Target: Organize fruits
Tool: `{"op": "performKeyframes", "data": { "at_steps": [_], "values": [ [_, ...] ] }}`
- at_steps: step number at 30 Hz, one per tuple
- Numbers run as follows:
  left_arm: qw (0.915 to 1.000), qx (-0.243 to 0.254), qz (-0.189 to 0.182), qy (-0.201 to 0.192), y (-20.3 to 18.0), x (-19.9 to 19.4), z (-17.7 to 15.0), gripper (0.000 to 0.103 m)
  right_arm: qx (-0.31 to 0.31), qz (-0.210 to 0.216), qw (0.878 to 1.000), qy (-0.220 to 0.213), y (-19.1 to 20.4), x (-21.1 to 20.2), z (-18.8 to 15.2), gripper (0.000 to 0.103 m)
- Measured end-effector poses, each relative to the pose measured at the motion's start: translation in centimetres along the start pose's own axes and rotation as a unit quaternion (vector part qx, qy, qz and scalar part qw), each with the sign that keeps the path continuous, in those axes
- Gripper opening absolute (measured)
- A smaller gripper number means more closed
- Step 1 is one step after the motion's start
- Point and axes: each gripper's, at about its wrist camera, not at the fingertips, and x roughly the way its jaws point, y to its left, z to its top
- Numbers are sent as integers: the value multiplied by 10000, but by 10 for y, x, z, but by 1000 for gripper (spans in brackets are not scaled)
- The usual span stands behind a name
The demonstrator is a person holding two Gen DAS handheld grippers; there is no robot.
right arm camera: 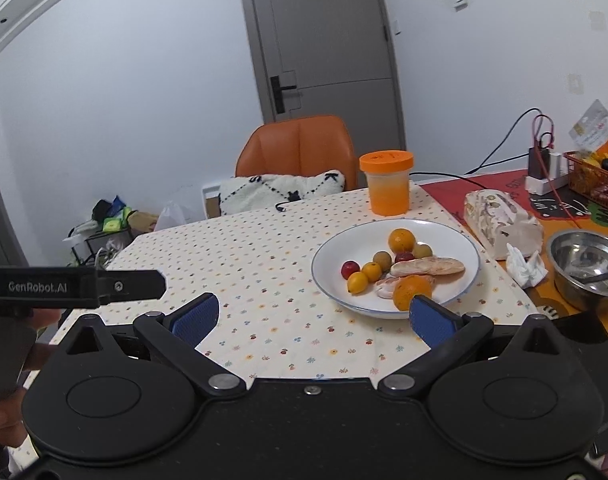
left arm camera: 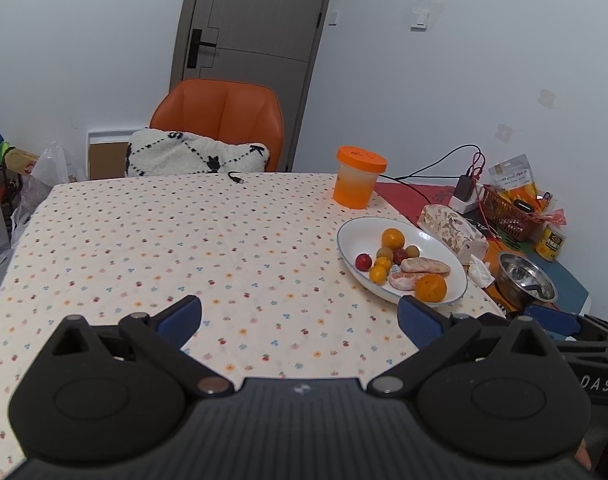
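Both the left gripper (left arm camera: 300, 322) and right gripper (right arm camera: 313, 316) hover with fingers spread wide, holding nothing (above the dotted tablecloth (left arm camera: 184, 240)). Fruits (right arm camera: 399, 240) sit on the white plate (right arm camera: 335, 252), center-right of frame.

Left claw (left arm camera: 300, 320) spread wide, empty, over the table (left arm camera: 184, 240). White plate (left arm camera: 355, 236) w/ oranges, small red & yellow fruits sits front-right; orange-lidded jar (left arm camera: 357, 178) just behind it. Steel bowl (left arm camera: 525, 276) further right.

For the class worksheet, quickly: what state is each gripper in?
Left gripper: open, holding nothing.
Right gripper: open, holding nothing.
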Motion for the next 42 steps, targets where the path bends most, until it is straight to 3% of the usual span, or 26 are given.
{"op": "performKeyframes", "data": {
  "at_steps": [23,42],
  "values": [
    [9982,279,504,-142,17,-56,-1,103,258,111,9994,194,8,-39,-8,103],
    [9982,255,542,-67,18,-62,-6,103,179,261,9992,243,17,-49,-6,103]
  ]
}}
